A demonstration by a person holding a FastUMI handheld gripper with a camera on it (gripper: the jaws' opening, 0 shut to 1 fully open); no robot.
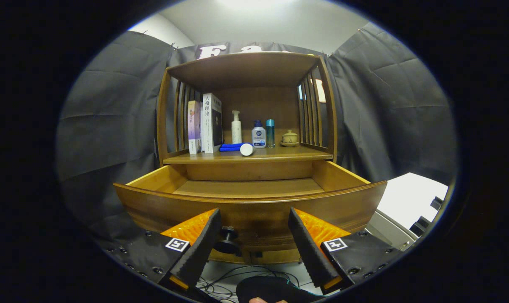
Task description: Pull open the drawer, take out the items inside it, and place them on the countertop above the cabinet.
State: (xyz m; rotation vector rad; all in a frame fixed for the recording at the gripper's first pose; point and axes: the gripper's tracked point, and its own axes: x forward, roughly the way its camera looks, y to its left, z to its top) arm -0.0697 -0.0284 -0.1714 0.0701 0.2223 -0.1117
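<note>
A: Gripper view, what's ahead?

B: A brown wooden cabinet point(246, 126) with slatted sides. Its wide wooden drawer point(250, 202) is pulled out toward the tongs, and the part of its floor I can see is bare. The dark round knob point(228, 240) on the drawer front sits just inside the left finger.

A: And the tongs?

B: The tongs point(253, 227) are spread wide, gripping nothing, level and pointing at the drawer front.

A: What's on the desk above the drawer?

B: At the left, two upright books point(205, 124). To their right, a folded blue cloth point(231, 147) with a white cylinder point(247, 149) lying on its side at the near edge. Farther back stand a slim white pump bottle point(236, 127), a squat white bottle with a blue cap point(258, 134) and a thin teal bottle point(270, 133). A small tan lidded pot point(290, 138) is at the far right.

A: Anything in the way?

B: Nothing between the fingers and the drawer. Black cables point(237, 280) lie on the floor below.
</note>
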